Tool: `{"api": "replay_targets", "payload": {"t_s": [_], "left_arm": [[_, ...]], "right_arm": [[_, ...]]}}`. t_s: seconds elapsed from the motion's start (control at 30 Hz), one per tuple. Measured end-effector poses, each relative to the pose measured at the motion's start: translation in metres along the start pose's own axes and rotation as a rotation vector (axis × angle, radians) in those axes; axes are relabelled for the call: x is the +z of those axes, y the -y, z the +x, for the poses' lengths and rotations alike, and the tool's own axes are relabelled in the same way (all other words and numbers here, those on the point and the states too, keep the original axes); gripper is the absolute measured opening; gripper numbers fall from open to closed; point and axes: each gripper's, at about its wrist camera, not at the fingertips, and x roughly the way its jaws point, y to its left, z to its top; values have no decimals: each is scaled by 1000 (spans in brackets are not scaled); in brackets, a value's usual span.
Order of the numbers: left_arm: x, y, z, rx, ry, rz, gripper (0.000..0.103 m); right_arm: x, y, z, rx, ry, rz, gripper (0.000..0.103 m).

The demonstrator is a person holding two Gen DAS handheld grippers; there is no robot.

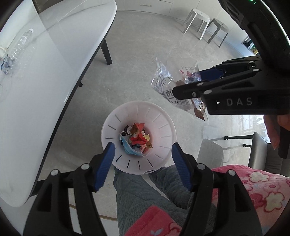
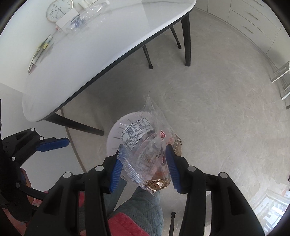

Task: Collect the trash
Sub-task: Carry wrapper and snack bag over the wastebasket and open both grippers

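A white round trash bin [image 1: 163,130] stands on the floor below me, holding crumpled red and yellow wrappers and a blue face mask [image 1: 129,148]. My left gripper [image 1: 143,163] is open and empty, hovering above the bin's near rim. My right gripper [image 2: 144,167] is shut on a clear plastic snack wrapper [image 2: 143,143] with a printed label and brown foil. It holds the wrapper above the bin [image 2: 113,138]. In the left wrist view the right gripper [image 1: 188,85] and the wrapper [image 1: 163,78] show at the upper right, beyond the bin.
A white table [image 1: 45,90] with a dark edge stands at the left, with a clear plastic bottle [image 1: 18,49] on it. In the right wrist view the table [image 2: 108,36] also holds a clock [image 2: 58,10] and papers. Two stools [image 1: 204,27] stand far off.
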Motion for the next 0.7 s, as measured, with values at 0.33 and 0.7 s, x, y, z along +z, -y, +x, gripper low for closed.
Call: {"api": "replay_targets", "payload": {"t_s": [0.33,0.7], "left_arm": [[-3,-14,-23,16,41,-32,77],[-6,-42,-39,49,64,-118,78]], "right_arm": [[-4,-9,16,22,-65,-38,60],[8,-28,15,-9,-67,-60,96]]}}
